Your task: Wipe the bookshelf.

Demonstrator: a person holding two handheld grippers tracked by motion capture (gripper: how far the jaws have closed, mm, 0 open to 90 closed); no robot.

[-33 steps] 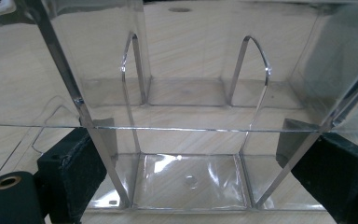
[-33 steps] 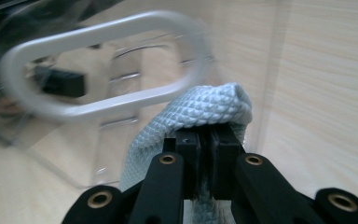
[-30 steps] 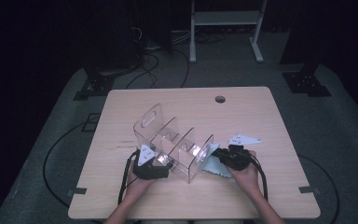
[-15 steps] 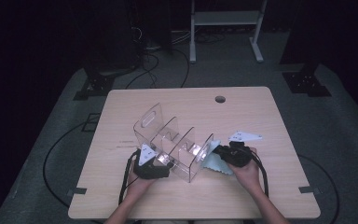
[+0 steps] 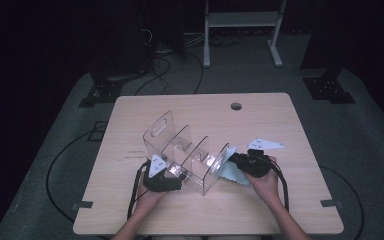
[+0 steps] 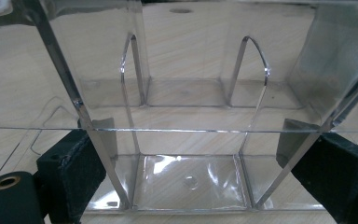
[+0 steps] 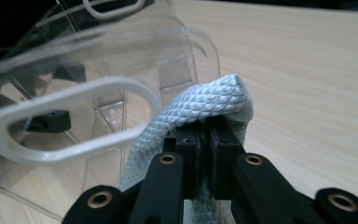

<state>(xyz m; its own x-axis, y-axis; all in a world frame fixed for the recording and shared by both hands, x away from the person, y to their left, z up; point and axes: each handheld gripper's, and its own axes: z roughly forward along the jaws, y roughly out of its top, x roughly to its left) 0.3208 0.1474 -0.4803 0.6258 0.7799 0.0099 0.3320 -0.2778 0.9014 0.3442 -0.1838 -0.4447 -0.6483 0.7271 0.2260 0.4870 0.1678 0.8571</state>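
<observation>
1. Nothing much has moved since a second ago: both hands and the clear box sit in the same spots.
2. A clear plastic box (image 5: 185, 155) with inner walls and cut-out handles stands on the worktop (image 5: 280, 125), a bit toward the person's side.
3. One light blue cloth (image 7: 200, 105) lies right beside the box's right end wall, touching it.
4. That end wall with its handle hole stands between the cloth and the inside of the box.
5. The worktop is pale wood with a small round hole (image 5: 236, 106) near its far edge.
6. Around it the room is dark, with a grey floor, black cables and a white frame (image 5: 240, 20) at the back.
7. The left tool (image 5: 161, 177) has its jaws wide apart, pressing on both sides of the box's near end.
8. The right tool (image 5: 241, 162) is closed tight on a fold of the cloth.
9. Both forearms come in from the bottom, each hand wrapped around its tool low over the worktop.
</observation>
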